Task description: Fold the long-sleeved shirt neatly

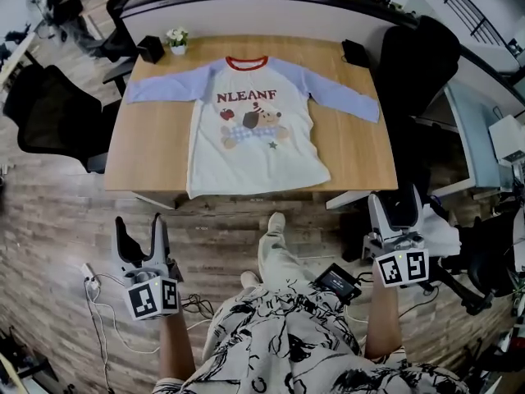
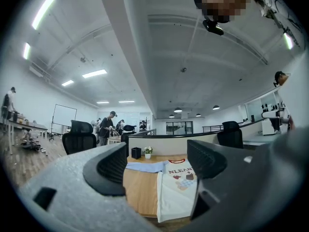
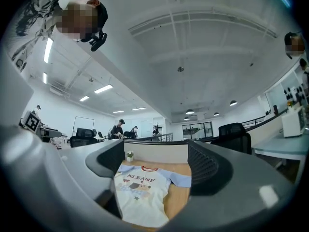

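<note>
A long-sleeved shirt (image 1: pixel 250 142) lies flat and spread out on the wooden table (image 1: pixel 160 150), white body, pale blue sleeves, red collar, a cartoon print on the chest. Its hem reaches the table's near edge. My left gripper (image 1: pixel 139 235) hangs over the floor in front of the table's left corner, open and empty. My right gripper (image 1: pixel 396 206) is held off the table's near right corner, also open with nothing between the jaws. The shirt (image 2: pixel 176 187) shows between the jaws in the left gripper view, and the shirt (image 3: pixel 141 192) likewise in the right gripper view.
A black box (image 1: pixel 151 48) and a small flower pot (image 1: pixel 177 40) stand at the table's far left; a dark object (image 1: pixel 354 52) sits at the far right. Black office chairs (image 1: pixel 49 117) (image 1: pixel 418 64) flank the table. Cables (image 1: pixel 107 298) lie on the wooden floor by my left gripper.
</note>
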{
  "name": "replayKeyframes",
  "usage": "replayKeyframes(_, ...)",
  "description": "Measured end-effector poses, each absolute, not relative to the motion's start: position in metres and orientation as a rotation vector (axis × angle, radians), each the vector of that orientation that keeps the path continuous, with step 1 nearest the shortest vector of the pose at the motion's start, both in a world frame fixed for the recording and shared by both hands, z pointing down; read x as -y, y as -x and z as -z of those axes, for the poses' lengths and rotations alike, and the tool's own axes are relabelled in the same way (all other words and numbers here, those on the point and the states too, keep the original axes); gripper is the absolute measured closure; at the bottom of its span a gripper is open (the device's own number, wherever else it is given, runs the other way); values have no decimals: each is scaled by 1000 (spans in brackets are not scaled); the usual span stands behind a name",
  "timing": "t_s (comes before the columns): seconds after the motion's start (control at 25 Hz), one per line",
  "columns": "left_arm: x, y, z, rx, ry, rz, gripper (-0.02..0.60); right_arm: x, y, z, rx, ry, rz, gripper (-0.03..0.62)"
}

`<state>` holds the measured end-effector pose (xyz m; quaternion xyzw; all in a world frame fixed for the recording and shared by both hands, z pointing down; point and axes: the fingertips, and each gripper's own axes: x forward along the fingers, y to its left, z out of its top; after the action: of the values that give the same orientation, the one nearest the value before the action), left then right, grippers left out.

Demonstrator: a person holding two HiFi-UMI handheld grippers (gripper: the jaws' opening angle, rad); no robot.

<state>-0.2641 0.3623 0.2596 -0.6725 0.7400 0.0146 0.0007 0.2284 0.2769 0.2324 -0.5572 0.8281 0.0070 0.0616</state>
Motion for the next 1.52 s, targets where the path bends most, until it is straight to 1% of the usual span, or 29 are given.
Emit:
replayKeyframes(0.24, -281, 269, -256, -2405, 2048, -1, 201, -166, -234, -233, -2482, 1665, 20, 186)
replayKeyframes(0.48, -202, 269, -234, -2440, 1961, 13, 201, -62, -227, -222, -2520, 1584, 15, 186)
replayKeyframes(0.68, -172, 277, -235, -2494, 1894, 49, 201, -5, -203, -229, -2595, 1495, 21, 187)
replayKeyframes(0.84, -163, 296, -244, -2541, 1851, 82, 201, 24, -172, -239, -2650, 1444, 43, 187)
replayKeyframes(1.08, -137, 351, -269, -2591, 1860, 88, 201, 50, -119, -248, -2690, 1449, 37, 187)
replayKeyframes(1.28, -100, 427, -281, -2593, 1895, 105, 202, 75, -73, -237, -2680, 1543, -54, 187)
replayKeyframes(1.52, -52, 515, -306, -2579, 1974, 142, 202, 119, 30, -233, -2838, 1476, -127, 187)
